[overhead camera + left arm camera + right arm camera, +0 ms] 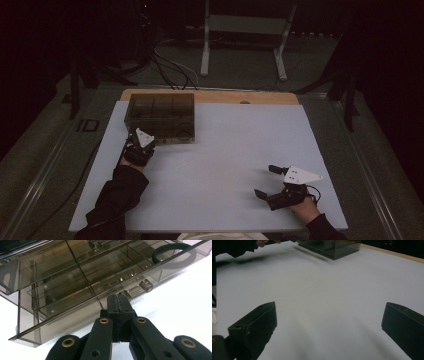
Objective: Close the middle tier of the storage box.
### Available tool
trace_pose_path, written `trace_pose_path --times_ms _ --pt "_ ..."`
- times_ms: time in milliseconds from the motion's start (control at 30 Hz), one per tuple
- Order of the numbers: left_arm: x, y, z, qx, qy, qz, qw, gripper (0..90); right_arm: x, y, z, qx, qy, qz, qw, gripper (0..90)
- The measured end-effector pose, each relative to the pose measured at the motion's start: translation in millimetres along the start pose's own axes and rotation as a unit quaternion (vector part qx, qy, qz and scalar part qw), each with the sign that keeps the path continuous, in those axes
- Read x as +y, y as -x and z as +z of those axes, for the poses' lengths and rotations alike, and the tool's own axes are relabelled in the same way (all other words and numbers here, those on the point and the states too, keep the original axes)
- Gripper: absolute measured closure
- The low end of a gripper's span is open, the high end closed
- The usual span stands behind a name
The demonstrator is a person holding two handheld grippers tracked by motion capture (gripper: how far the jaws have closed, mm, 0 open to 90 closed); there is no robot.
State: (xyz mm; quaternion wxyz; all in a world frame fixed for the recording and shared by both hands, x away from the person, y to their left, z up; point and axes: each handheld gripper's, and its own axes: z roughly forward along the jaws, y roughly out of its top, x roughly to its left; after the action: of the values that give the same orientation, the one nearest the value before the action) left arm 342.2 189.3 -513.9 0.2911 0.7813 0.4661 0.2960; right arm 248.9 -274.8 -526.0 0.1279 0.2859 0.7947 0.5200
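Since the smoked-plastic compartment box (162, 117) at the table's far left looks light, rigid and slick, its front latch suits the clenched left gripper (119, 305), while the right gripper (266, 182) gapes empty.

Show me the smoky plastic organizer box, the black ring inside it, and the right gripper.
organizer box (161, 116), high view, lid.
black ring (172, 255), left gripper view, its band.
right gripper (266, 181), high view, between its open jaws.

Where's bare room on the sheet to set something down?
Most of the white sheet is bare: the wide patch between the smoked organizer box and the right gripper, plus the far right corner. Crowded at the box's near edge, where the left gripper sits.
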Motion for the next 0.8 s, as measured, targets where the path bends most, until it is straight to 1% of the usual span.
trace_pose_path --times_ms 333,633,800 --pt "2.5 -2.2 3.7 0.004 -0.005 0.005 1.0 90.0 0.0 0.0 -0.1 0.0 0.0 0.0 1.0 0.0" --pt "4.9 -4.2 7.3 0.006 -0.008 0.003 0.9999 90.0 0.0 -0.1 -0.1 0.0 0.0 -0.001 1.0 0.0" --pt "7.0 -5.3 9.3 0.008 -0.011 0.007 0.9999 90.0 0.0 -0.3 -0.1 0.0 -0.001 -0.001 1.0 0.0"
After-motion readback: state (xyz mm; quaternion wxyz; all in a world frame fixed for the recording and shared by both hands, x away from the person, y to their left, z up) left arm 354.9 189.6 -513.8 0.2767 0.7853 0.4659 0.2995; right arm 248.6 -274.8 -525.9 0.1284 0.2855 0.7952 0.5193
